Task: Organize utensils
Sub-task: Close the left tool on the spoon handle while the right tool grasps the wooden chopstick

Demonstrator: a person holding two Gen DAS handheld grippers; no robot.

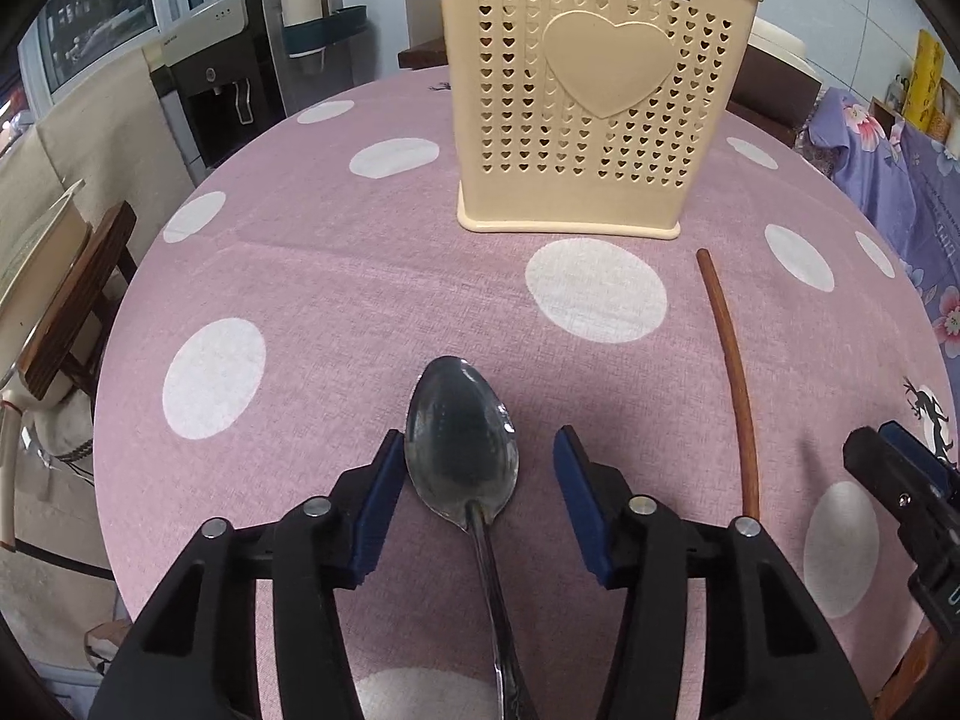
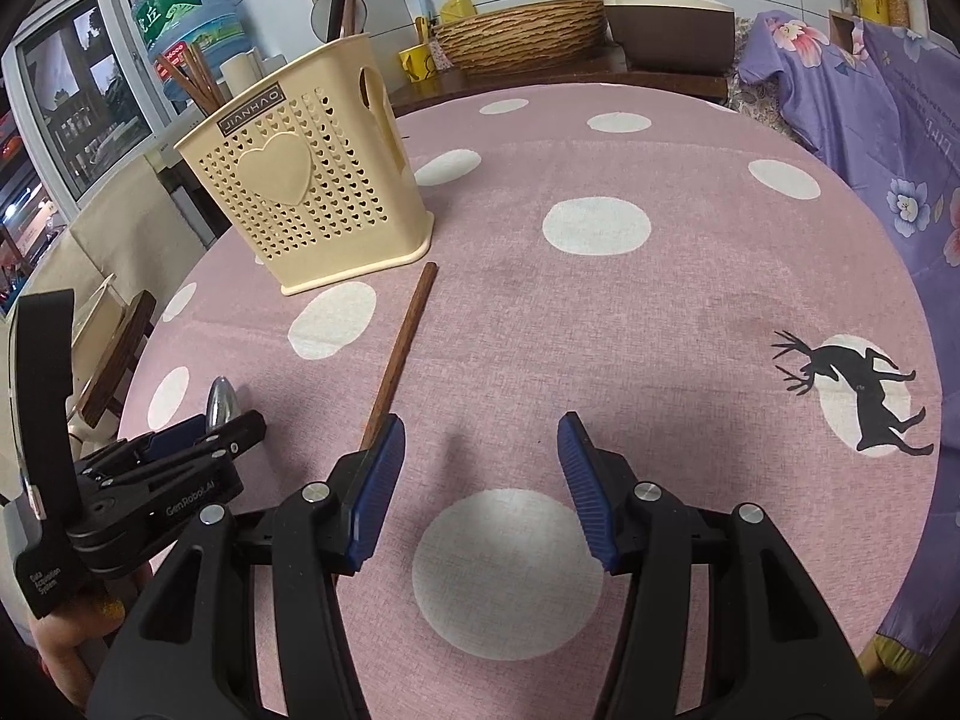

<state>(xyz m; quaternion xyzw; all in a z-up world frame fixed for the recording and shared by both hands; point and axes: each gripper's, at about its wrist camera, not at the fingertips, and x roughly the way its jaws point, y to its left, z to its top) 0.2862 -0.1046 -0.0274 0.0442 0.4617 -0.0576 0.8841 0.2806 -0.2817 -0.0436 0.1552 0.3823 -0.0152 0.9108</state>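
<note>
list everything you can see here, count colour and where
utensil holder: 1, cream with heart holes, far side of table, chopsticks standing inside
spoon: 1, silver, on cloth between left claw's fingers
chopstick: 1, brown, flat on cloth right of spoon
tablecloth: 1, pink with white dots
water bottle: 1, blue, background left
basin: 1, woven brown, behind table
left claw: black, blue pads, open
right claw: black, blue pads, open, nothing in it

The cream utensil holder [image 1: 594,96] bears a dark "JIANHAO" label near its rim, while the left gripper [image 2: 198,438] reads "GenRobot.AI" and "Data Acquisition System" on its body.
</note>
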